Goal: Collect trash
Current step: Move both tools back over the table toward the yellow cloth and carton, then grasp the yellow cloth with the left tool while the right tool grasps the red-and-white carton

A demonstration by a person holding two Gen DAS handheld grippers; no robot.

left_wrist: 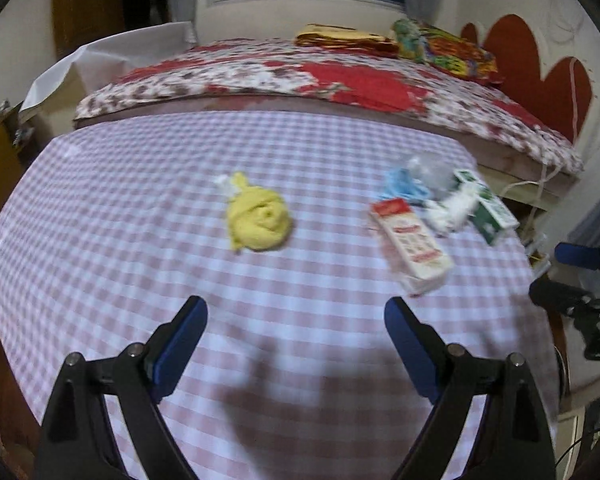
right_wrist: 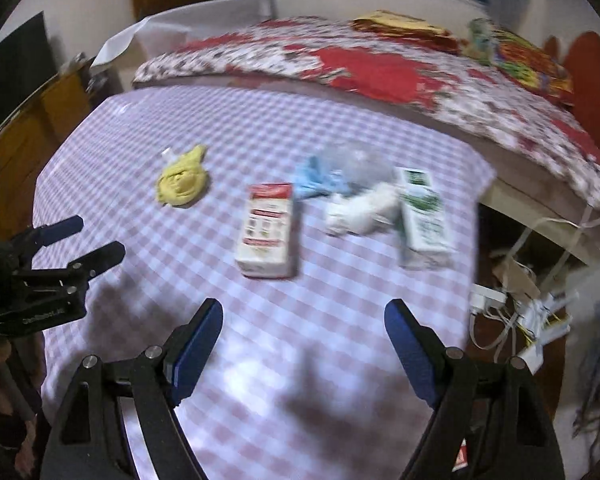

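Left gripper (left_wrist: 296,320): jaws wide apart, nothing between them, over the checked tablecloth (left_wrist: 140,200).
Right gripper (right_wrist: 304,322): jaws spread wide too, empty.
Yellow wad (left_wrist: 258,218): ahead of the left gripper, slightly left.
Red-and-white carton (right_wrist: 268,230): lying flat just ahead of the right gripper, slightly left.
Blue wrapper (right_wrist: 318,180), white crumpled paper (right_wrist: 360,210), green-and-white carton (right_wrist: 422,216): clustered beyond, ahead-right.
Bed (left_wrist: 300,76): behind the table.

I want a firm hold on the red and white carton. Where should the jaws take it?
Grip the red and white carton across its two long sides, near the middle, coming from above. It lies flat on the table, with bare cloth on both sides.
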